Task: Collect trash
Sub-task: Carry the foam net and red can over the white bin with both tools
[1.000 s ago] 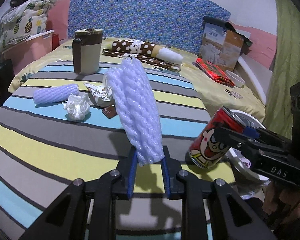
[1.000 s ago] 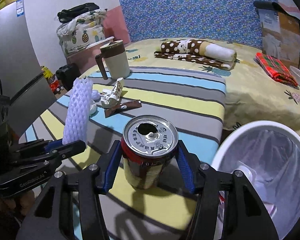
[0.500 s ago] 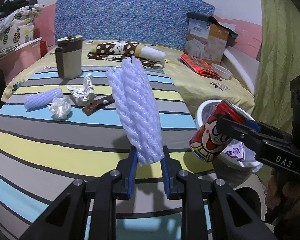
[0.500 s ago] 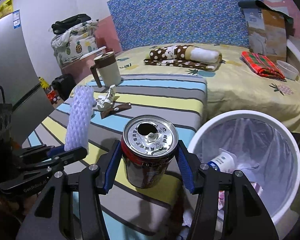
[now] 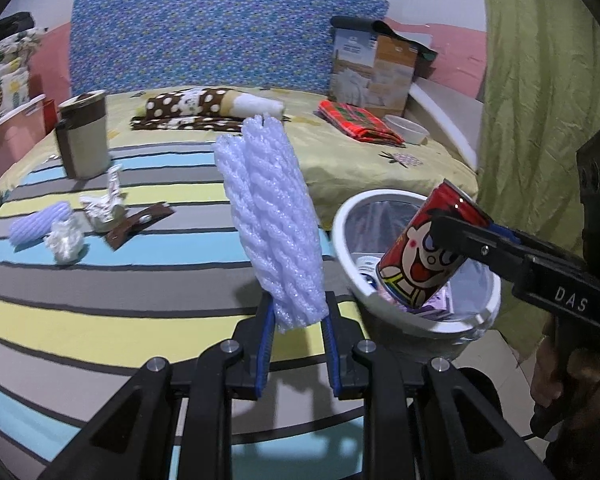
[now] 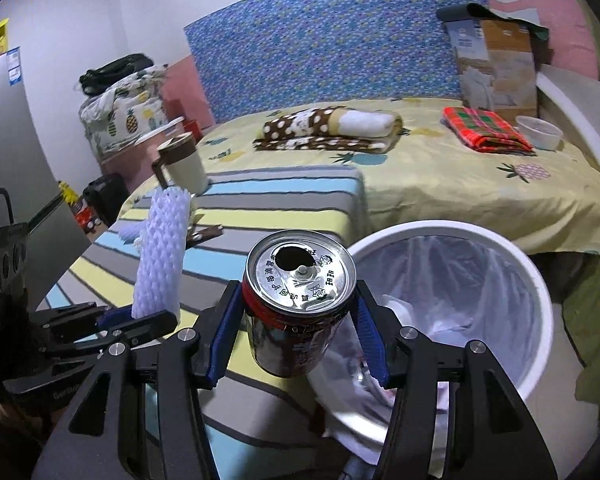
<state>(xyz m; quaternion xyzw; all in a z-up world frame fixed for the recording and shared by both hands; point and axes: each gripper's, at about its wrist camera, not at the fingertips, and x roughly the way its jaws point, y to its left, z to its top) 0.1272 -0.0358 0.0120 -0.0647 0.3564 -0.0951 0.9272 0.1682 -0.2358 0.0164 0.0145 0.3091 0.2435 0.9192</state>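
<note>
The step in hand looks like the carry to the bin [image 6: 536, 280]: both grippers hold a piece of trash near its rim. The right gripper [image 6: 300, 324] has its jaws clamped on the sides of the can [image 6: 300, 304], which hangs at the near left edge of the bin, partly over the liner. The left gripper [image 5: 298, 328] has its jaws narrow, pinching the foam net [image 5: 272, 224] at its lower end, over the striped worktop [image 5: 100, 288] just left of the bin.

To do it well, I judge each piece should be brought fully over the opening before the jaws let go; the can sits over the rim now and could strike it or drop outside. The net is light and tall, so it may cling to a pad or drift; lowering it into the mouth of the bin first would help. Releasing one hand at a time avoids the grippers crowding each other.

The can's long axis runs roughly upright, its open top tilted toward the right camera and leaning toward the curtain side in the left view. The net's long axis stands nearly upright, free end up, leaning slightly left.

More trash lies on the worktop: a second net [image 5: 40, 226], a tissue wad [image 5: 64, 242], wrappers [image 5: 138, 226].
</note>
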